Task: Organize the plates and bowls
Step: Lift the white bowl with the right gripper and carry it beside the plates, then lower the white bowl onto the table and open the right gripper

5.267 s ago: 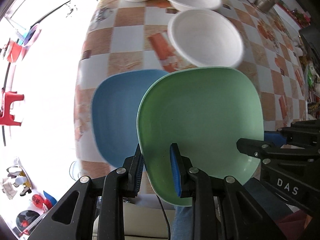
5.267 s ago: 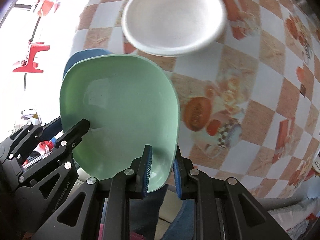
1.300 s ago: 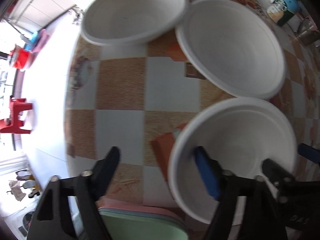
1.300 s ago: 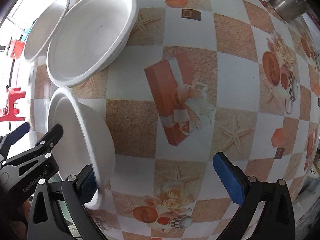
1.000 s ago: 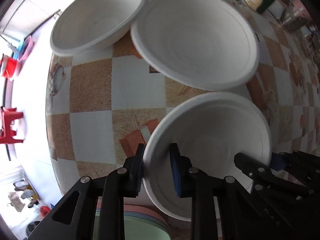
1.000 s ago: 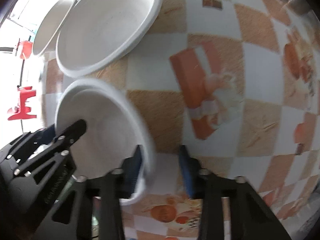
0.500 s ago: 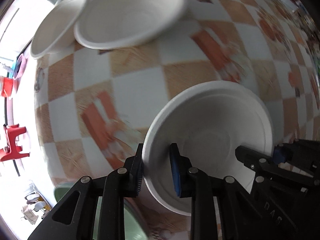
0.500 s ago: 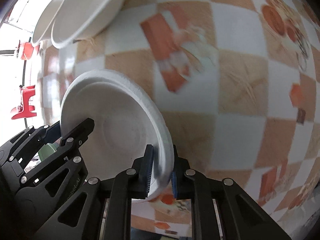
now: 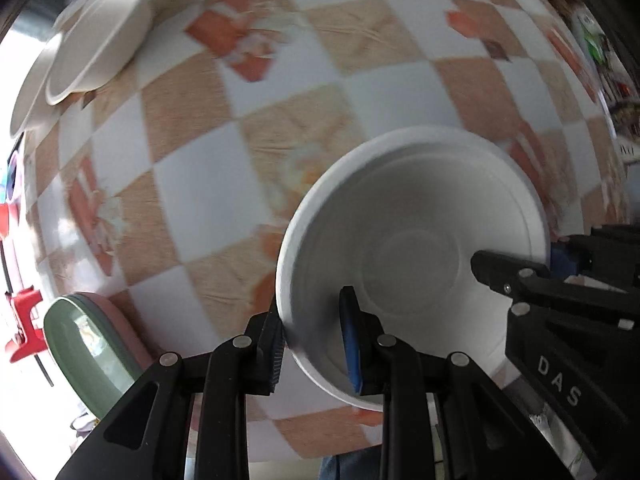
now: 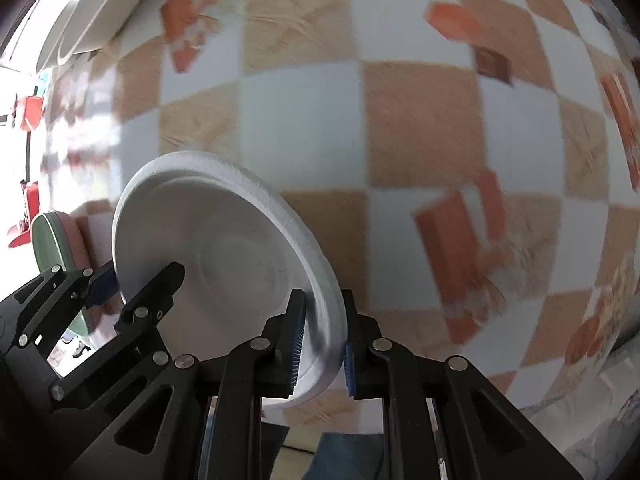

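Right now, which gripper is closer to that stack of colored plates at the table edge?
Left. The left gripper clamps the white bowl's rim on the side facing the plate stack; the right gripper grips the opposite rim, farther away.

Held bowl (image 9: pixel 416 256) over table (image 9: pixel 360 96), two bowls (image 9: pixel 92 44) far left (overlapping), stacked plates (image 9: pixel 88 344) near left edge

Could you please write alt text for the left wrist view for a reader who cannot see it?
The left hand-held gripper clamps the near rim of a white bowl above a checkered tablecloth, while the right hand-held gripper grips its opposite rim. A green plate lies at lower left, and two more white bowls at upper left.
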{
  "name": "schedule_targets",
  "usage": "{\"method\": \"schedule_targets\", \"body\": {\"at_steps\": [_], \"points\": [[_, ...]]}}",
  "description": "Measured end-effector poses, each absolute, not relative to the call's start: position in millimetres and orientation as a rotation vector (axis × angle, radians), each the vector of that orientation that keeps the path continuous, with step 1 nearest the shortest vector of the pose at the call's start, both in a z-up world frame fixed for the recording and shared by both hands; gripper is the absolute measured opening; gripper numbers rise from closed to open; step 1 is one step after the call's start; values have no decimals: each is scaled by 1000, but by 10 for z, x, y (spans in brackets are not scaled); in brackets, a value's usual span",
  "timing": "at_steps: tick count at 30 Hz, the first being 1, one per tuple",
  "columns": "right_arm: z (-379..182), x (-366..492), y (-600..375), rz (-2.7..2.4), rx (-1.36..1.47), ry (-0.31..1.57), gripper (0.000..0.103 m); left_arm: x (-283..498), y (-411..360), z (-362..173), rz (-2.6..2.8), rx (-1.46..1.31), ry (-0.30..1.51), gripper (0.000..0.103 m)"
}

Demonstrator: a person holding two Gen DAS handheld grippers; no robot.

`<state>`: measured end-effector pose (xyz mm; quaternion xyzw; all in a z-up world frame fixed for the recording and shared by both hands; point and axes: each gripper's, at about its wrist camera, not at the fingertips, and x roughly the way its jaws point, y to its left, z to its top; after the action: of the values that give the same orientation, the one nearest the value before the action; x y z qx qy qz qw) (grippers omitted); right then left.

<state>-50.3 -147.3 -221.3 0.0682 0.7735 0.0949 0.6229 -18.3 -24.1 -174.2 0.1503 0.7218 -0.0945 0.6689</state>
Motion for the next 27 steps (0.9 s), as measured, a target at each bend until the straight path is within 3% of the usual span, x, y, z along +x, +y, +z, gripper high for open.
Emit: {"method": "schedule_targets", "body": {"at_steps": [18, 21, 23, 27], "points": [[-2292, -691, -1753, 190, 192, 1776, 18, -567, -758, -1916, -263, 392, 1630, 31], [-2255, -690, -1806, 192, 199, 1768, 18, -542, -737, -1813, -245, 390, 1623, 46], [-2230, -694, -1833, 191, 213, 1761, 18, -562, -681, -1776, -235, 398, 1605, 64], [-2169, -679, -1899, 185, 236, 1741, 18, -580, -560, -1703, -251, 376, 1597, 76]]}}
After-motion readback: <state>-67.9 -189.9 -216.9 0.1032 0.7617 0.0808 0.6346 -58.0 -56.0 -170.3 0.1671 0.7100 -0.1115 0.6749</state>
